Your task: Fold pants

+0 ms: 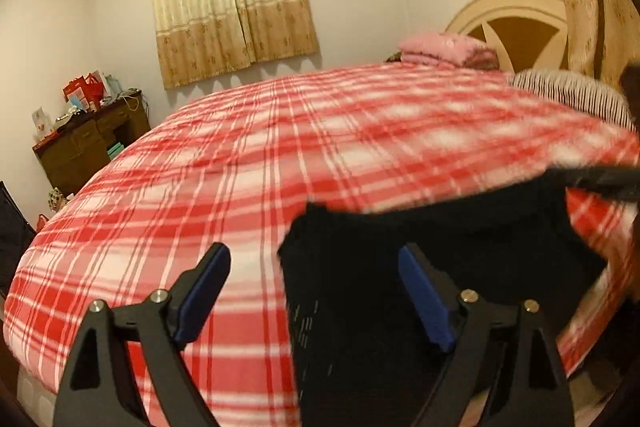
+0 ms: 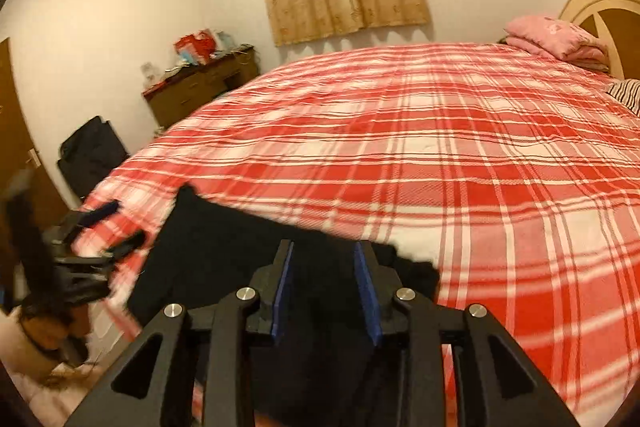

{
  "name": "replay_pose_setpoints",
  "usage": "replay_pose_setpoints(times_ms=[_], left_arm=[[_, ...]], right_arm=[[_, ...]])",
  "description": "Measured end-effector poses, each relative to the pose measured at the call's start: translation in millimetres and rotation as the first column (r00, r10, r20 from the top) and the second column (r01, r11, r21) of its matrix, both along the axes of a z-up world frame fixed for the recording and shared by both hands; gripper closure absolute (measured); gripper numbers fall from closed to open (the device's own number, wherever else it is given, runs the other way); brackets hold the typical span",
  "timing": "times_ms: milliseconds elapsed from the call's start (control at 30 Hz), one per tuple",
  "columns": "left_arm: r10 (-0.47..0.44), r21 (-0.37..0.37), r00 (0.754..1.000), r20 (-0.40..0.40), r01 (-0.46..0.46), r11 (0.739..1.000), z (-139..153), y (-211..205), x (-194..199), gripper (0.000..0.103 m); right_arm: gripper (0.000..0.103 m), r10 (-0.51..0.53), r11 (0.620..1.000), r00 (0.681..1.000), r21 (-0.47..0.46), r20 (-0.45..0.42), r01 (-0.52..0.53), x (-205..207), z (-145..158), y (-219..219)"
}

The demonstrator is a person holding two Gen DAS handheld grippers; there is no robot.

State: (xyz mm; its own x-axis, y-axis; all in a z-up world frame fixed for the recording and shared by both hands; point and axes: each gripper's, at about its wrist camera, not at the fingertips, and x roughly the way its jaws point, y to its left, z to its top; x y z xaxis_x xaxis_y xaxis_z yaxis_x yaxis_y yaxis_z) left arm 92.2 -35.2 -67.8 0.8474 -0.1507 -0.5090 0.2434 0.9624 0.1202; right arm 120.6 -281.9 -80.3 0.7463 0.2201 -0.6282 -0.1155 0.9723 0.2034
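No legible text, labels, brands or numbers anywhere

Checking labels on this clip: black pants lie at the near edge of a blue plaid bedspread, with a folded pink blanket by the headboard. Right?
Not quite. The bedspread is red and white plaid, not blue, as the right wrist view shows. The black pants at its near edge and the folded pink blanket by the headboard are right.
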Motion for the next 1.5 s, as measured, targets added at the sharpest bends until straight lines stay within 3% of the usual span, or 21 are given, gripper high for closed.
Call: replay_pose_setpoints(times_ms=[67,133,267,333,400,633,700,833,967,1200,1300,1433,1500], left_arm=[[0.003,0.002,1.0,-0.003,-0.003,1.0,2,-11,20,0.011],[0.023,0.023,0.999,-0.043,-0.022,1.0,-4,-19,38,0.011],[0.097,0.024,0.973,-0.21,-0.094,0.995,-37,-23,82,0.011],[0.111,-0.015,0.961,-0.253,-0.119,0.993,-48,-18,89,0.01],[0.134,-0.051,0.957,-0.259,-0.152,0.987,-50,-12,88,0.002],[0.142,-0.057,0.954,-0.263,-0.163,0.985,-50,-11,84,0.002],[0.138,-0.053,0.956,-0.26,-0.156,0.986,-46,-11,80,0.002],[0.121,-0.049,0.963,-0.239,-0.137,0.989,-36,-10,71,0.002],[0.121,-0.055,0.96,-0.254,-0.139,0.989,-37,-10,66,0.002],[0.065,-0.121,0.95,-0.305,-0.106,0.987,-44,-7,44,0.002],[0.049,-0.13,0.936,-0.35,-0.1,0.986,-57,-9,40,0.002],[0.042,-0.19,0.918,-0.394,-0.126,0.974,-65,-4,39,0.003],[0.028,-0.202,0.917,-0.397,-0.117,0.972,-63,-3,39,0.008]], right_arm=[[0.069,-0.022,0.999,0.998,0.023,-0.063,0.023,16,-20,-3],[0.069,-0.049,0.997,0.998,0.063,-0.027,0.051,21,-24,-6],[0.069,-0.073,0.993,0.997,0.091,-0.01,0.073,17,-26,-5],[0.069,-0.082,0.992,0.997,0.097,0.0,0.081,15,-27,-5],[0.069,-0.096,0.99,0.995,0.102,0.007,0.095,15,-28,-5],[0.065,-0.13,0.988,0.991,0.085,0.015,0.128,11,-25,2],[0.049,-0.128,0.981,0.992,0.149,0.017,0.124,6,-20,0],[0.035,-0.142,0.969,0.987,0.214,0.071,0.124,-11,-6,-3],[0.035,-0.165,0.976,0.984,0.151,0.063,0.154,-22,2,-5],[0.035,-0.199,0.958,0.973,0.186,-0.114,0.217,-33,-36,-34],[0.035,-0.194,0.963,0.979,0.176,-0.069,0.203,-42,-43,-26],[0.033,-0.145,0.977,0.986,0.149,-0.079,0.155,-39,-41,-14],[0.033,-0.133,0.979,0.988,0.142,-0.08,0.143,-39,-40,-11]])
